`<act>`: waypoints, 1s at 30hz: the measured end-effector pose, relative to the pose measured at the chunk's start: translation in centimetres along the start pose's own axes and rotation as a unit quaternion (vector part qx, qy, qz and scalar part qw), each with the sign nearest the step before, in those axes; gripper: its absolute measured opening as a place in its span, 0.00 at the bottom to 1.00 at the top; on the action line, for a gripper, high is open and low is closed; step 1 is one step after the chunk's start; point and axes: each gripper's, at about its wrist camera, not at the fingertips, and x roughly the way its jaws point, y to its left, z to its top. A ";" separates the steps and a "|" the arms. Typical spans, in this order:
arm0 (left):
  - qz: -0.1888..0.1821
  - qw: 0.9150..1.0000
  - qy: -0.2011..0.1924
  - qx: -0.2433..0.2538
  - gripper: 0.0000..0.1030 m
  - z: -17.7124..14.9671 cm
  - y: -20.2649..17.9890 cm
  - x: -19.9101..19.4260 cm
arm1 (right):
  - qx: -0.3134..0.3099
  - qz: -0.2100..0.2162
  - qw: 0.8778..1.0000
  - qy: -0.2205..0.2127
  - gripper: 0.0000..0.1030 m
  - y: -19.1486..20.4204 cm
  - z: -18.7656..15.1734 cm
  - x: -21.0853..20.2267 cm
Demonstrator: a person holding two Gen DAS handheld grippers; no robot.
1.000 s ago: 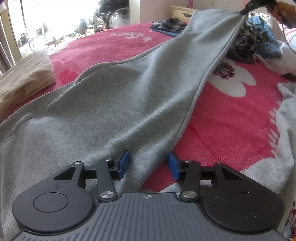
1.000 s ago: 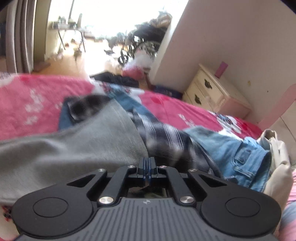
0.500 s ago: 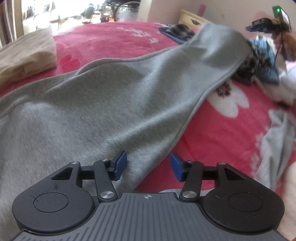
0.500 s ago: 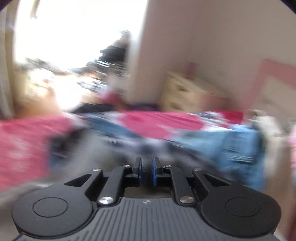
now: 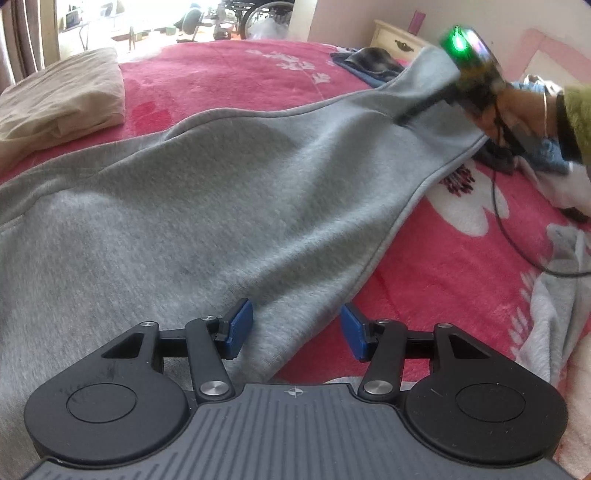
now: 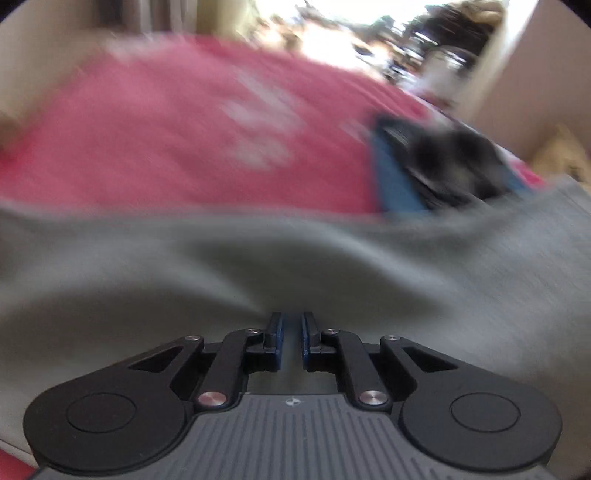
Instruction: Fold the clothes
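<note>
A long grey garment lies stretched across the red flowered bed cover. My left gripper is open, its blue pads straddling the garment's near right edge without gripping it. At the far end a person's hand holds my right gripper against the cloth, and creases radiate from its tip. The blurred right wrist view shows the right gripper nearly closed, the grey garment puckered between its pads.
A folded beige cloth sits at the far left of the bed. A dark plaid item on blue fabric lies beyond the garment. A pale garment and a black cable lie at the right, with a cream nightstand behind.
The right gripper let go of the raised garment end, swung away, then came down onto the cloth nearer me. The far end now lies lower. My left gripper stayed open.
</note>
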 end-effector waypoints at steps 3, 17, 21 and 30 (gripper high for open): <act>-0.012 1.000 0.002 -0.013 0.53 0.3 0.4 -0.2 | 0.017 -0.062 0.998 0.015 0.09 -3.7 -1.3 -0.2; -0.056 0.985 -0.076 -0.147 0.54 7.0 6.6 0.6 | 0.095 0.082 0.990 -0.069 0.12 -1.9 1.1 -1.3; 0.016 0.984 -0.098 -0.150 0.52 8.3 8.0 3.0 | 0.154 0.036 0.986 -0.053 0.00 -5.3 -0.2 1.4; 0.118 0.972 -0.139 -0.152 0.56 10.2 9.6 6.5 | 0.182 0.034 0.978 -0.093 0.08 -7.0 1.4 -0.8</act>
